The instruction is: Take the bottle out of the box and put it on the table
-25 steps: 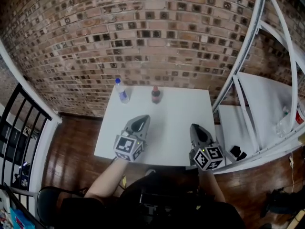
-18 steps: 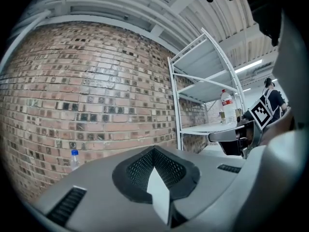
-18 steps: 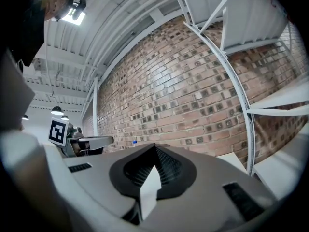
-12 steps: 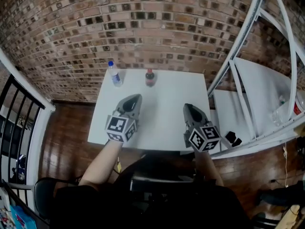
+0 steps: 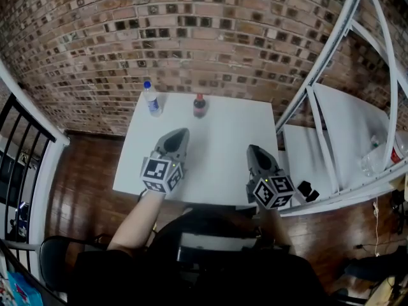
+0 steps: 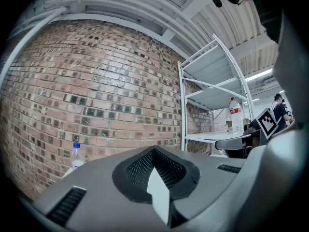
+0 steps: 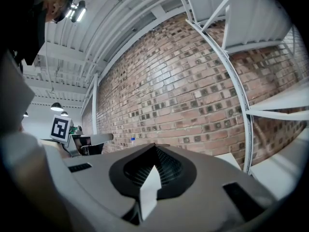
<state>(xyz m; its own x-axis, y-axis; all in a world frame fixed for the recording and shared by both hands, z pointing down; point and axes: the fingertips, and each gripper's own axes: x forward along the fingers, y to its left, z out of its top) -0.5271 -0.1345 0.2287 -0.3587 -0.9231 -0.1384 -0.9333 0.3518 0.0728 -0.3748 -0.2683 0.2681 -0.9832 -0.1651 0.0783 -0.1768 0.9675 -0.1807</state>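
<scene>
The whole scene has slid up and to the left in the head view over the last second, table and bottles with it, while both grippers hold almost the same stance against them. The brick wall (image 5: 191, 37) fills the far side, well ahead of both sets of jaws. A white shelving rack (image 5: 325, 56) climbs away to the right of the right gripper's jaws. Under both grippers spreads the white table (image 5: 223, 139), with dark wooden floor (image 5: 89, 177) off to the left of it. The left gripper (image 5: 181, 132) is over the near half of the table, its jaws closed flat together with nothing between them. Its marker cube (image 5: 159, 174) sits back at the table's near edge. The right gripper (image 5: 253, 150) is alongside, well apart from the left one, jaws likewise pressed together and empty. Its own marker cube (image 5: 273, 192) hangs just past the near edge. Now the bottles, both upright at the table's far edge and well ahead of the jaws! The clear bottle (image 5: 150, 99) with the blue cap stands ahead and to the left of the left gripper's jaws, and the left gripper view catches it low on the left against the brickwork. The dark bottle (image 5: 199, 106) with the red cap stands just right of it, ahead of the gap between the two grippers. On a rack shelf, to the right of the left gripper's jaws, stands a large clear bottle (image 6: 235, 114) with a red label.
</scene>
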